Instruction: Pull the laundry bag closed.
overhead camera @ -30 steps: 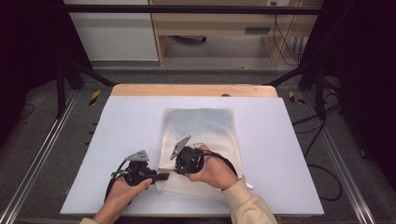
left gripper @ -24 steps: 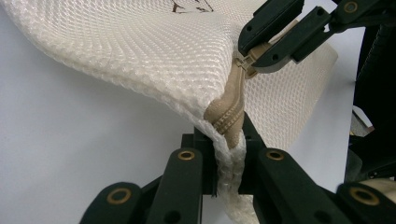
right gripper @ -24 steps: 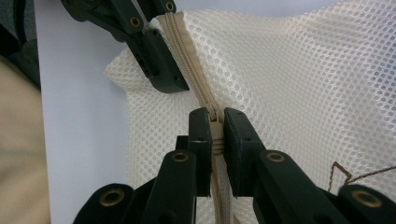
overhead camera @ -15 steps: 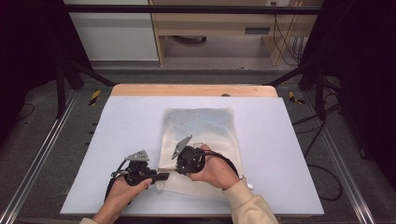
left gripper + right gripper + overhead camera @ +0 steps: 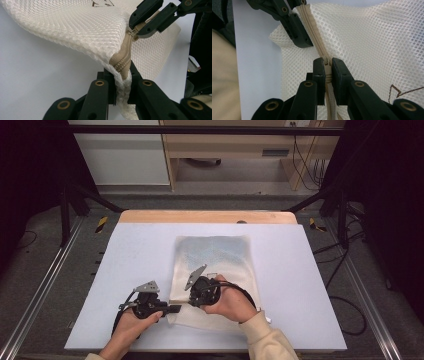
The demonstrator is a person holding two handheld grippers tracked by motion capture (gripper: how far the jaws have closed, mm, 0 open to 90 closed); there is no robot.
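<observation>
A cream mesh laundry bag (image 5: pixel 215 255) lies flat mid-table, its tan zipper (image 5: pixel 312 30) running along the near edge. My left gripper (image 5: pixel 176 308) is shut on the bag's near-left corner, right at the zipper's end (image 5: pixel 122 62), and lifts it slightly off the table. My right gripper (image 5: pixel 188 300) sits just to the right of it, shut on the zipper pull (image 5: pixel 132 32). In the right gripper view its jaws close on the slider (image 5: pixel 327 62), and the left gripper (image 5: pixel 294 17) holds the corner just beyond. The zipper teeth between the two grippers look closed.
The bag rests on a pale blue-white table (image 5: pixel 125 255) with a wooden strip along the far edge (image 5: pixel 205 216). Metal rails (image 5: pixel 45 280) run down both sides, and cables (image 5: pixel 345 265) trail on the floor at the right.
</observation>
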